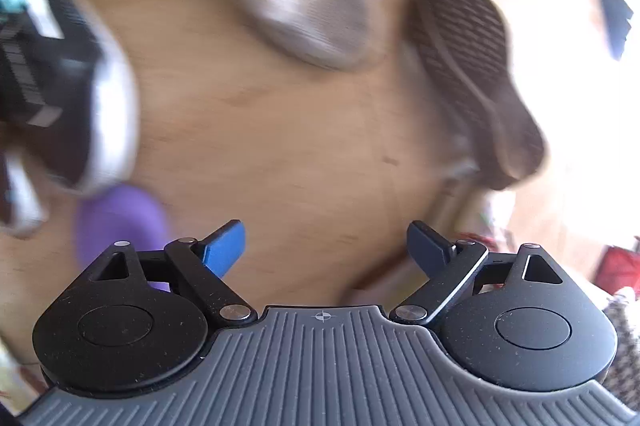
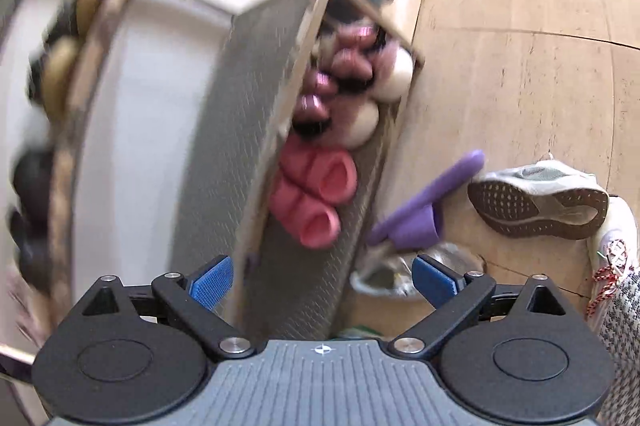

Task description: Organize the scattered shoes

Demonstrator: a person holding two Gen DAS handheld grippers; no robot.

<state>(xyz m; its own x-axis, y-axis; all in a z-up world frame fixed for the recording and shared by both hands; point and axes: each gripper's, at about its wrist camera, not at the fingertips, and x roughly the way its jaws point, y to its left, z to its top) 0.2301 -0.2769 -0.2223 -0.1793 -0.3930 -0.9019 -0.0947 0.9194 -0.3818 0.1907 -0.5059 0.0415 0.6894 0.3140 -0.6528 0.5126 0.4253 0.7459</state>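
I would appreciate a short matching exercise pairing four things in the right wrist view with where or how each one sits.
Things:
1. pink slippers
2. purple slipper
3. grey sneaker
4. right claw

Places or states:
A. tipped on its side on the wooden floor, sole showing
B. open, nothing between its pads
C. side by side on the shoe rack shelf
D. on the floor between rack and sneaker

Pairs: 1-C, 2-D, 3-A, 4-B

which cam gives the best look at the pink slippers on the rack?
Right wrist. The pink slippers sit side by side on the shoe rack shelf, mid-frame, only slightly blurred. The left wrist view shows none of them, only shoes scattered on the floor.
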